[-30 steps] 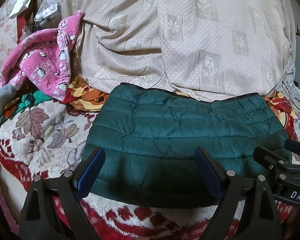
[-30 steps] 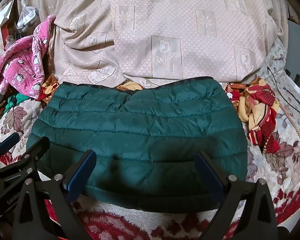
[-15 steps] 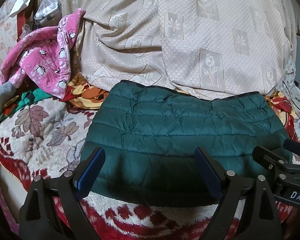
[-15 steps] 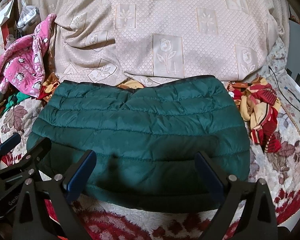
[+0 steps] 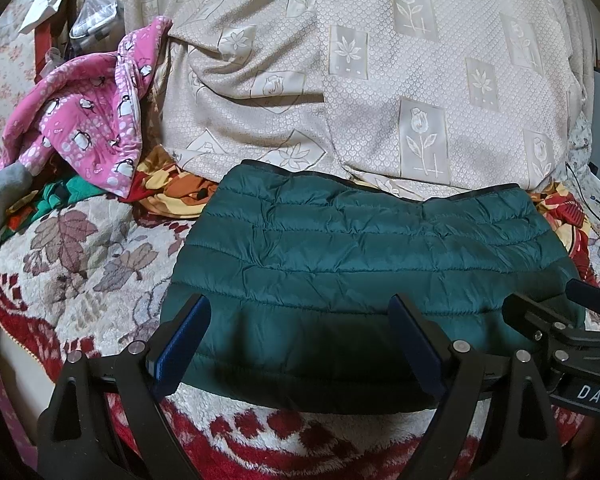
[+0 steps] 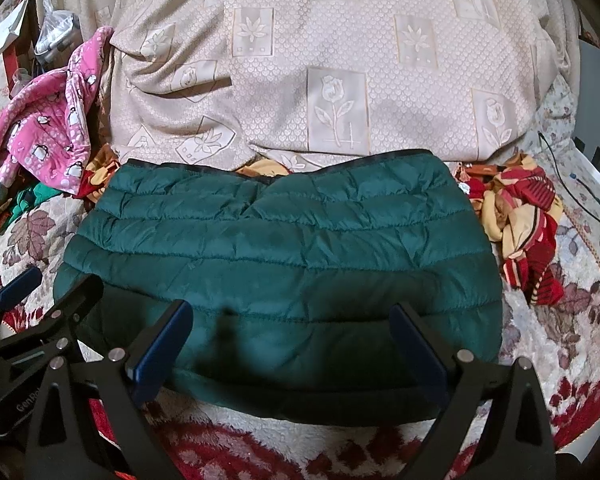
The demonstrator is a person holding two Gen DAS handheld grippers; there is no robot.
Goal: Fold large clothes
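Green quilted jacket [image 5: 364,264] lies folded flat on the blanket [image 5: 88,256], and both grippers hang over its near hem. The left gripper [image 5: 300,344] has its jaws spread wide and holds nothing; its blue pads [image 5: 182,344] frame the jacket's near left part, the left pad over the jacket's left edge. The right gripper [image 6: 292,350] is just as wide open and empty, its pads [image 6: 160,350] over the dark near hem, toward the jacket's right half. Each gripper shows at the edge of the other's view: the right one [image 5: 556,328] just right of the left, over the jacket's right edge, the left one [image 6: 40,304] over its left edge. Whether any pad touches the fabric cannot be told.

Left of the jacket, farther off, a pink penguin garment [image 5: 96,112] is heaped on other clothes. Right of the jacket lies a crumpled red and yellow cloth [image 6: 520,224]. Behind the jacket, touching its far edge, rises a beige cover [image 5: 380,80] with flower squares.
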